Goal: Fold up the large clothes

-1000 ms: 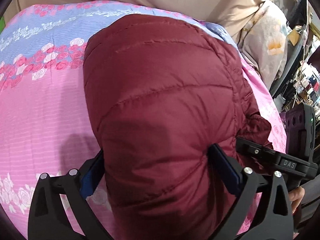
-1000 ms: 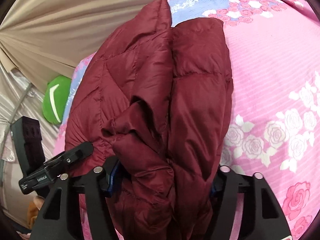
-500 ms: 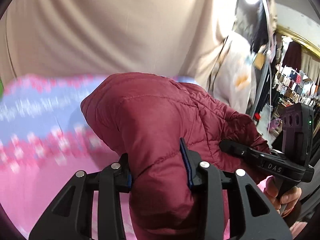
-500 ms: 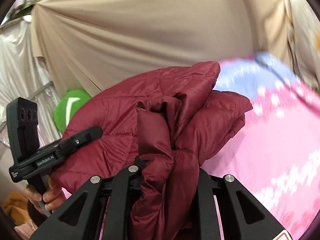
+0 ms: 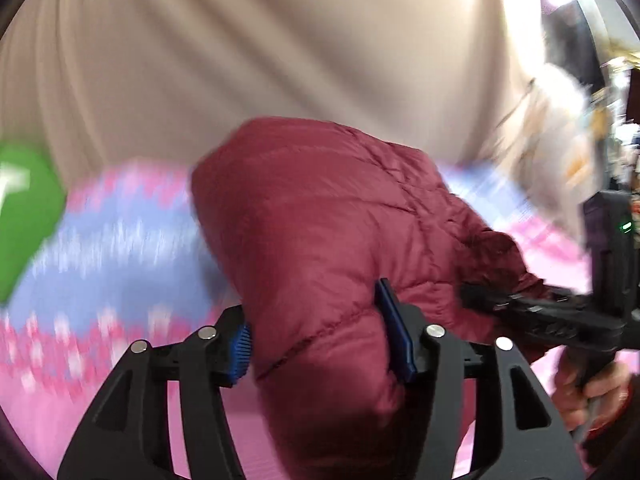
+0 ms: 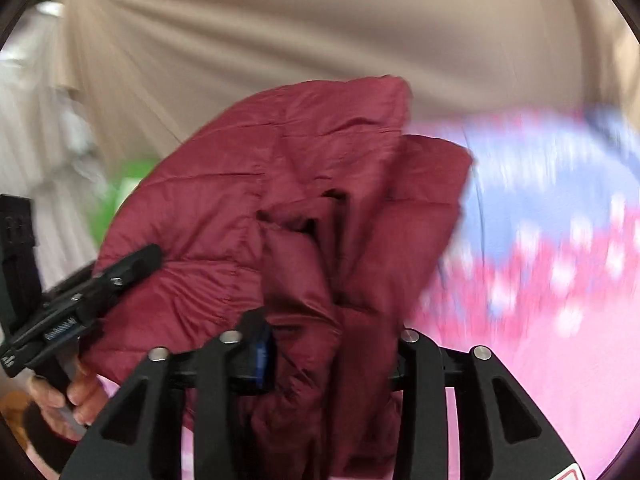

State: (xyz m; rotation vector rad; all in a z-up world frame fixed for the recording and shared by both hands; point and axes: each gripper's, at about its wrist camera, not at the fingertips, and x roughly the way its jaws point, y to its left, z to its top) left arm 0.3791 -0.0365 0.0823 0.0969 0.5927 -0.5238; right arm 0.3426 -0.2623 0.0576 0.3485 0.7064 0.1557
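Observation:
A folded dark red quilted jacket (image 5: 328, 232) hangs lifted above the pink and blue floral bedsheet (image 5: 104, 264). My left gripper (image 5: 320, 344) is shut on one end of it, blue pads pressing the padded fabric. My right gripper (image 6: 332, 348) is shut on the other, bunched end of the jacket (image 6: 304, 200). Each gripper shows in the other's view: the right one (image 5: 532, 312) at the right, the left one (image 6: 80, 300) at the left, both held by hands. The jacket's underside is hidden.
A beige curtain (image 5: 280, 48) hangs behind the bed. A green cushion (image 5: 24, 216) lies at the bed's far left. Hanging clothes and shop clutter (image 5: 560, 120) stand to the right of the bed. The background is blurred by motion.
Both grippers closed on the jacket's near edge and lifted it off the sheet. The views tilted up from the bed toward the curtain, and the jacket now hangs between the grippers.

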